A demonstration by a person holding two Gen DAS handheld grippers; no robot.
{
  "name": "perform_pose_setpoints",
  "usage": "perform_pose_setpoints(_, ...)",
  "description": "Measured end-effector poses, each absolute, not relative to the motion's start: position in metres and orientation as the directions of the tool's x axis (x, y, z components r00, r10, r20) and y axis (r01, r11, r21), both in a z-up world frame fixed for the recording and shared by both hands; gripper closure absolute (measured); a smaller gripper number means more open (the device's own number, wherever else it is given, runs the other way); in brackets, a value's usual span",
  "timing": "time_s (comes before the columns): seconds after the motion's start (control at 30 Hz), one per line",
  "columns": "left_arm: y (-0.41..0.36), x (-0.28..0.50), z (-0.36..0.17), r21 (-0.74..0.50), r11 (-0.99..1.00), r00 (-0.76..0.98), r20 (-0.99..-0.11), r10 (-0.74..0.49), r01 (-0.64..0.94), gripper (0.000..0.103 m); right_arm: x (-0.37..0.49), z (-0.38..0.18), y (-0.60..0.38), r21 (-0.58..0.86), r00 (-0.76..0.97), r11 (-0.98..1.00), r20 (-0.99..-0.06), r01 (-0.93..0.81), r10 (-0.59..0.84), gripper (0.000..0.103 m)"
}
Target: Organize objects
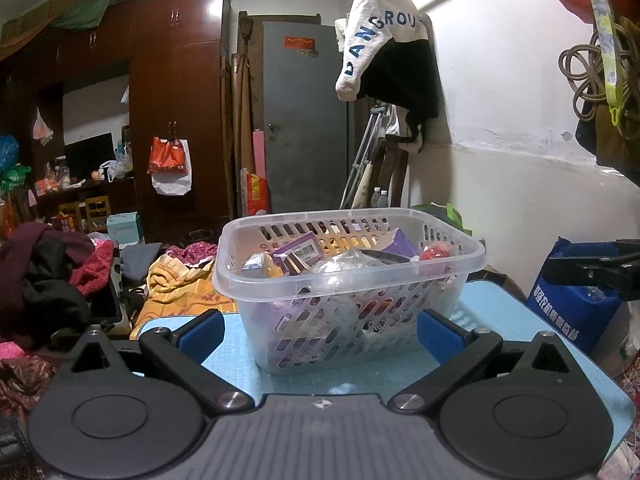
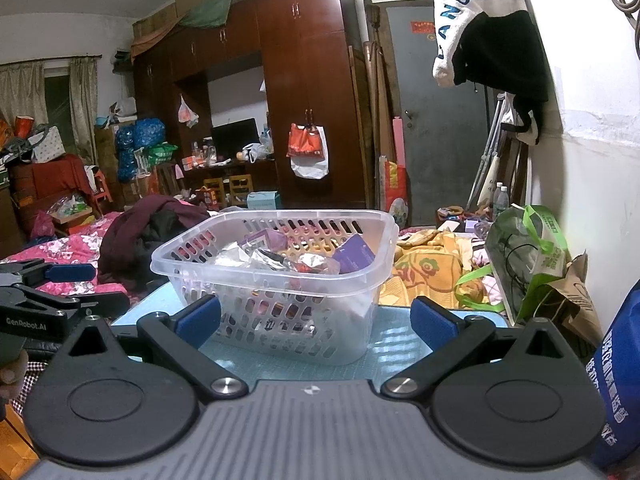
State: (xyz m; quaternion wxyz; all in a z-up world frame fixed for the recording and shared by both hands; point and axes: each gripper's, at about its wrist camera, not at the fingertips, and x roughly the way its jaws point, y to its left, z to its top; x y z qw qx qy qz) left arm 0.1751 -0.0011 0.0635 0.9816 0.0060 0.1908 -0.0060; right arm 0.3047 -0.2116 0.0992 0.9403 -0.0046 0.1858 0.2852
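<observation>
A clear slotted plastic basket (image 1: 400,268) stands on a light blue table (image 1: 236,364). It holds several small packets, among them purple boxes (image 1: 298,250), foil wrappers and a red item (image 1: 434,251). My left gripper (image 1: 320,334) is open and empty, its blue pads (image 1: 202,330) just short of the basket's near wall. In the right wrist view the same basket (image 2: 256,276) stands on the table (image 2: 400,344). My right gripper (image 2: 318,322) is open and empty, facing the basket. The left gripper (image 2: 60,276) shows at that view's left edge.
A blue bag (image 1: 576,312) stands at the table's right. A green bag (image 2: 532,256) and brown paper bag (image 2: 576,300) lie behind the table on the right. A bed with yellow cloth (image 2: 428,268) and piled clothes (image 2: 148,232) lies behind. A white wall is on the right.
</observation>
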Motion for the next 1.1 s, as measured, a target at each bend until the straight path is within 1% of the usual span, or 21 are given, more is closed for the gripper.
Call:
perform_pose_setpoints(0.8, -0.006, 0.183, 0.064, -0.003, 1.0, 0.924, -0.383, -0.011, 0.011, 0.0, 0.305, 0.099, -0.212, 0.1, 0.768, 0.837, -0.352, -0.538, 0.535, 0.0)
perform_pose_setpoints(1.1, -0.014, 0.201, 0.072, 0.009, 1.0, 0.934, -0.357, -0.009, 0.013, 0.0, 0.311, 0.103, -0.21, 0.09, 0.775, 0.837, -0.336, -0.539, 0.535, 0.0)
